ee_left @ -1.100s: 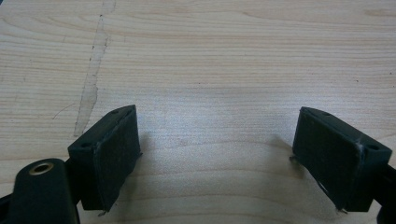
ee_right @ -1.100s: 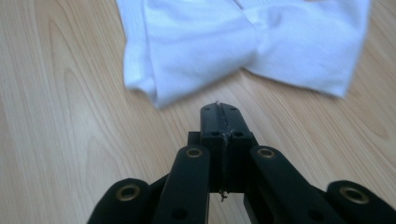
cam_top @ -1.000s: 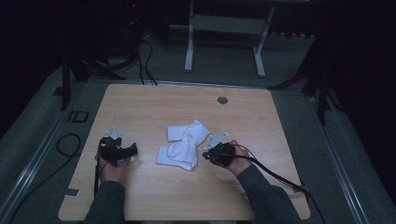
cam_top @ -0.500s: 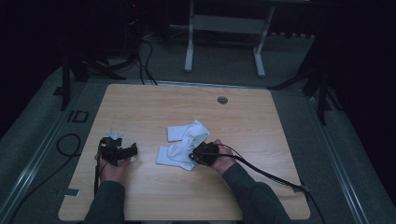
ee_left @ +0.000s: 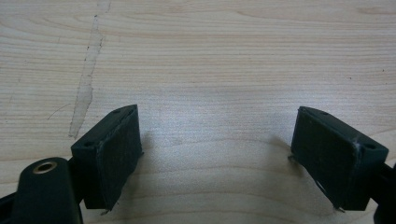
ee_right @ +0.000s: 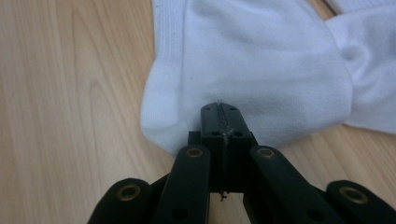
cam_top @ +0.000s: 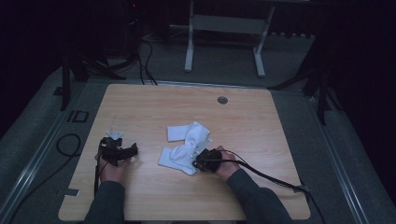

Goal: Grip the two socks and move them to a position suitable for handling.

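Two white socks lie crossed mid-table, one farther back [cam_top: 184, 132] and one nearer [cam_top: 177, 156]. My right gripper [cam_top: 198, 163] is at the nearer sock's right edge. In the right gripper view its jaws are shut flat together [ee_right: 219, 111], and their tips lie over the sock's [ee_right: 261, 60] near hem. I see no fabric pinched between them. My left gripper [cam_top: 129, 151] rests left of the socks, apart from them. Its jaws stand wide open [ee_left: 217, 154] over bare wood.
The wooden table [cam_top: 261, 121] has a round grommet hole [cam_top: 222, 100] at the back. A black cable [cam_top: 275, 179] trails from the right gripper off the table's right front corner. A metal stand [cam_top: 224, 28] stands on the floor behind the table.
The right hand has slid left and down until its shut jaws meet the nearer sock's edge. The left hand has stayed where it was.
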Tool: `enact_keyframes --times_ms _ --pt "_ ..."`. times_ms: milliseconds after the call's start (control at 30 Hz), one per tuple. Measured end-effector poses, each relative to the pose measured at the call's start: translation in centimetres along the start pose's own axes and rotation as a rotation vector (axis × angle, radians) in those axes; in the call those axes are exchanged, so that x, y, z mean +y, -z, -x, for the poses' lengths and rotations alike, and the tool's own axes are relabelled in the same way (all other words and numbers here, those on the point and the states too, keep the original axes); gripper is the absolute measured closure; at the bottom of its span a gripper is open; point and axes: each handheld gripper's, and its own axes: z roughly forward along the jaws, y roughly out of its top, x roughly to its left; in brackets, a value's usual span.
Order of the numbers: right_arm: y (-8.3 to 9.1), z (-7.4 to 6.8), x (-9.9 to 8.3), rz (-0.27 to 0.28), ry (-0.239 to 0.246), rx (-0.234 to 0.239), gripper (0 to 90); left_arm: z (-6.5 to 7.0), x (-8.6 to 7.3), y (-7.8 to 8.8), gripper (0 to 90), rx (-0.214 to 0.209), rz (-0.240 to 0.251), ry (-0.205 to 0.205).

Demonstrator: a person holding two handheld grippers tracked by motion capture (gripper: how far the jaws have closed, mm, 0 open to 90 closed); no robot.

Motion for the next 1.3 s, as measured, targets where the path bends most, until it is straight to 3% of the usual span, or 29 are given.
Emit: enact_keyframes --times_ms 333,600,867,967,1067,1133,1200,1300 --pt "1.6 0.0 -1.8 -0.053 -0.003 -0.008 85.1 0.0 0.0 0.0 16.0 -0.001 0.000 -0.001" --pt "2.8 -0.4 0.5 -0.018 0.024 -0.016 75.1 0.0 0.0 0.0 16.0 -0.001 0.000 -0.001" --pt "1.3 -0.7 4.0 -0.012 0.031 0.009 69.6 0.0 0.0 0.0 16.0 -0.003 0.003 -0.002" --pt "0.8 -0.7 4.7 0.006 0.022 0.039 66.4 0.0 0.0 0.0 16.0 -0.004 0.005 -0.002" --pt "0.3 -0.9 5.5 -0.008 0.038 0.018 65.3 0.0 0.0 0.0 16.0 -0.005 0.005 -0.002" --pt "0.0 -0.9 5.8 0.008 0.033 0.039 64.9 0.0 0.0 0.0 16.0 -0.005 0.005 -0.002" --pt "-0.6 -0.7 6.0 -0.025 0.030 0.016 64.0 0.0 0.0 0.0 16.0 -0.005 0.005 -0.002" --pt "-1.5 -0.8 6.4 -0.033 0.035 0.039 63.1 0.0 0.0 0.0 16.0 -0.005 0.004 -0.003"
